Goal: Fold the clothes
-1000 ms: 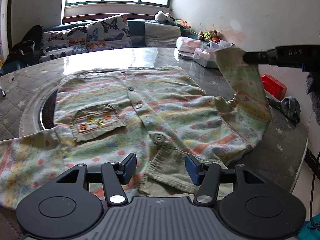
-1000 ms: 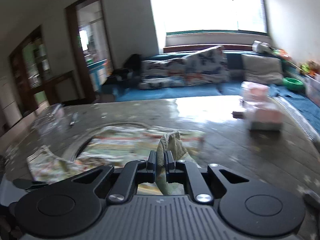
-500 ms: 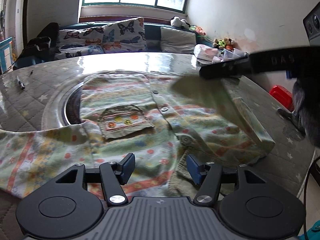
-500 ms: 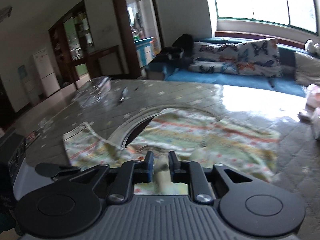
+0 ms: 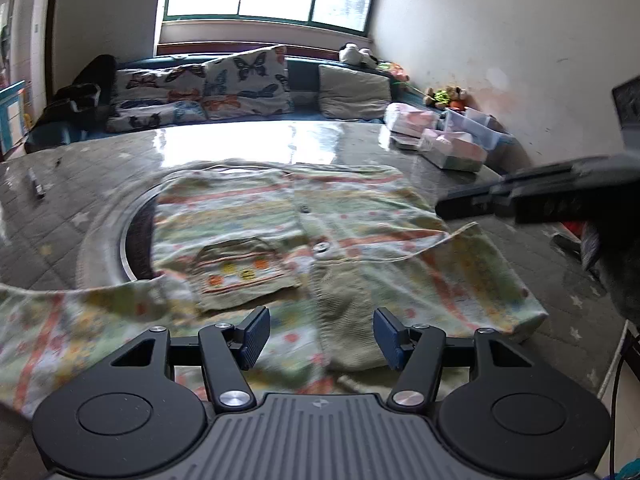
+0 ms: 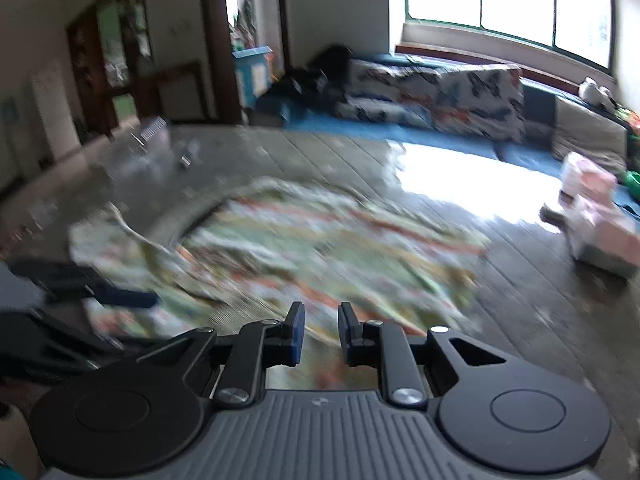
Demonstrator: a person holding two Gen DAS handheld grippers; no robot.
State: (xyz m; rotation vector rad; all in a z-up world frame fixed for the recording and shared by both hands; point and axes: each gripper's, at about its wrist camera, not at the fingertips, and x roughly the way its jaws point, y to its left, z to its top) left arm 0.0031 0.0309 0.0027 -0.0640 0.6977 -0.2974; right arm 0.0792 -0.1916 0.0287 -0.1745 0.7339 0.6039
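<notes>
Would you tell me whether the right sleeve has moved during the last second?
Yes. The right sleeve has come down from mid-air and now lies folded across the cardigan's front, right of the pocket.

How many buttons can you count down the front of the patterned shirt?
2: one button higher on the placket, one beside the pocket. More may be hidden under the folded sleeve.
</notes>
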